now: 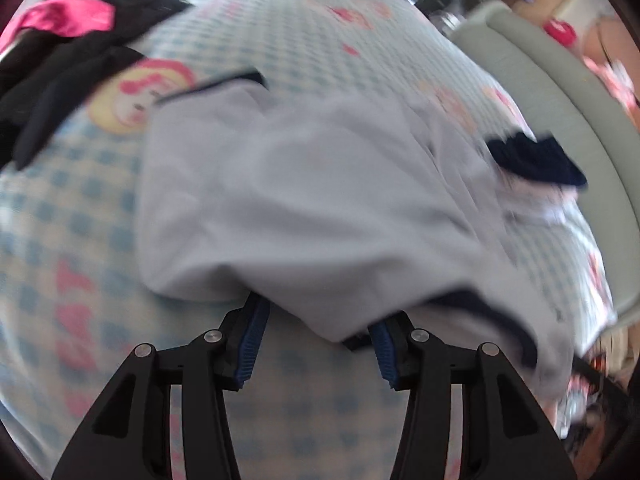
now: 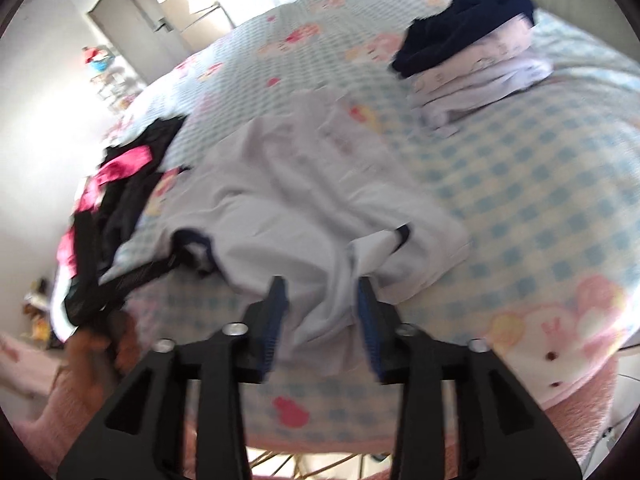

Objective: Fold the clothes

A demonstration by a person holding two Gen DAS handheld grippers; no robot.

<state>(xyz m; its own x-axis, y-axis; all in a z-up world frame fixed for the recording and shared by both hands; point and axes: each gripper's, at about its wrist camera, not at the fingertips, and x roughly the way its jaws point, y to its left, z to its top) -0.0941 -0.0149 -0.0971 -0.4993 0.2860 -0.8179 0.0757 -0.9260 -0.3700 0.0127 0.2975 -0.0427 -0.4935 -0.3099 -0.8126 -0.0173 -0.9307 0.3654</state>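
Both wrist cameras look steeply down, close over the bed (image 1: 340, 40), sharing the pale garment (image 1: 300, 200).

**Bedroom, daylight, bed fills most of it**

Bed (image 2: 540, 184) wears a blue-and-white checked cover with pink cartoon prints. Pale green padded headboard (image 1: 560, 120) curves along one side. White walls (image 2: 44, 92), strongly lit. Grey door (image 2: 132, 20) at the far end, pale cabinet (image 2: 200, 20) beside it. Cluttered shelf (image 2: 104, 76) against the wall, details too blurred.
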